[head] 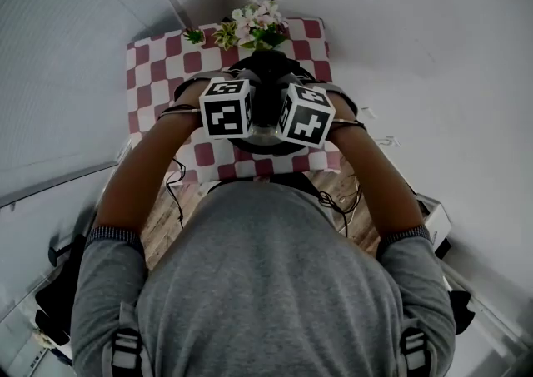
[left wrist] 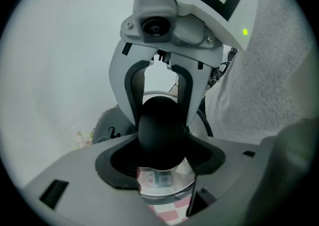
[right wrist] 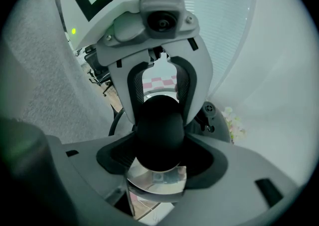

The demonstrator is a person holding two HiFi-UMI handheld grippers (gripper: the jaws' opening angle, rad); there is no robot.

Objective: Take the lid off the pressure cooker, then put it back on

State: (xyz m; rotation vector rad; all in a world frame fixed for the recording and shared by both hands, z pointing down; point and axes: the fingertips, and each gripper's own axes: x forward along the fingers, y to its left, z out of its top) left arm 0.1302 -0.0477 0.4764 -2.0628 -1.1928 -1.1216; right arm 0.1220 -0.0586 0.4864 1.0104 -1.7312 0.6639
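The pressure cooker (head: 266,67) stands on a red-and-white checked table (head: 158,67), mostly hidden behind both marker cubes. In the left gripper view my left gripper (left wrist: 162,157) is shut on the lid's round black knob (left wrist: 160,130). The right gripper's fingers (left wrist: 135,113) clasp the same knob from the far side. Below the knob shows the shiny steel lid (left wrist: 162,182) with a small sticker, and checked cloth beneath its edge. The right gripper view mirrors this: my right gripper (right wrist: 160,160) is shut on the knob (right wrist: 160,130) above the lid (right wrist: 157,182).
A bunch of white and green flowers (head: 254,26) sits at the table's far edge, just behind the cooker. Cables hang off the table's near side over a wooden floor (head: 162,221). Pale walls close in on both sides.
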